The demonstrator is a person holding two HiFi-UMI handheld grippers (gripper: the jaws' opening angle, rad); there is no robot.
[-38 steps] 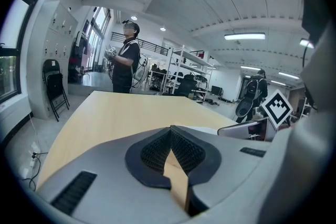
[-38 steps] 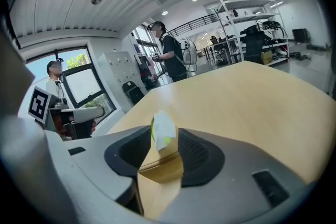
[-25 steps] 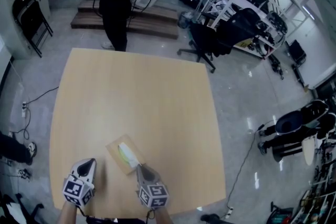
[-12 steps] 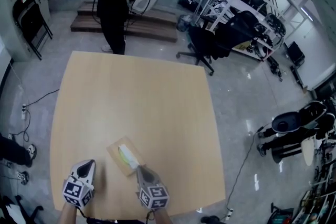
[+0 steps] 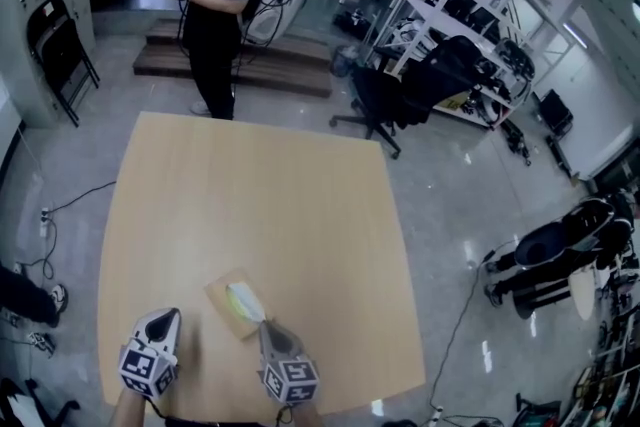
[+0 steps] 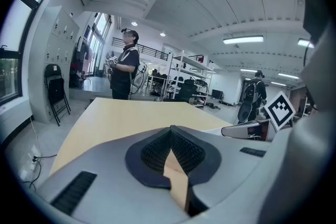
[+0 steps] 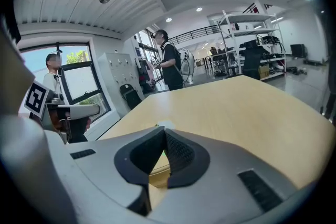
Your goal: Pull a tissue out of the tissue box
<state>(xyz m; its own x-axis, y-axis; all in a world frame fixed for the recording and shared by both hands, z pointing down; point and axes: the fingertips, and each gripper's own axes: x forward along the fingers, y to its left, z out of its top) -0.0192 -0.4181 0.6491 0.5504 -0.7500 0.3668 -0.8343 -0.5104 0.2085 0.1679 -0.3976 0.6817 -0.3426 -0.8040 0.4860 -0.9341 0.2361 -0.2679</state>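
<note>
A flat tan tissue box (image 5: pixel 226 293) lies on the wooden table (image 5: pixel 250 185) near its front edge. A white, slightly greenish tissue (image 5: pixel 243 297) sticks up from its slot. My right gripper (image 5: pixel 265 324) reaches the tissue's near end from the front and is shut on it. In the right gripper view the jaws (image 7: pixel 163 130) meet, with a white corner of the tissue (image 7: pixel 164 124) just past the tips and the box (image 7: pixel 157 176) below. My left gripper (image 5: pixel 170 313) hangs over bare table left of the box, shut and empty; its pads (image 6: pixel 181 150) touch.
A person (image 5: pixel 220 5) stands beyond the table's far edge, holding grippers. A black folding chair (image 5: pixel 60 35) is at the far left. An office chair (image 5: pixel 400 85) and shelving stand at the far right. Cables lie on the floor to the left.
Both grippers keep their places by the box. The head view has tilted a little, so the table sits lower in the picture. The far person has shifted slightly.
</note>
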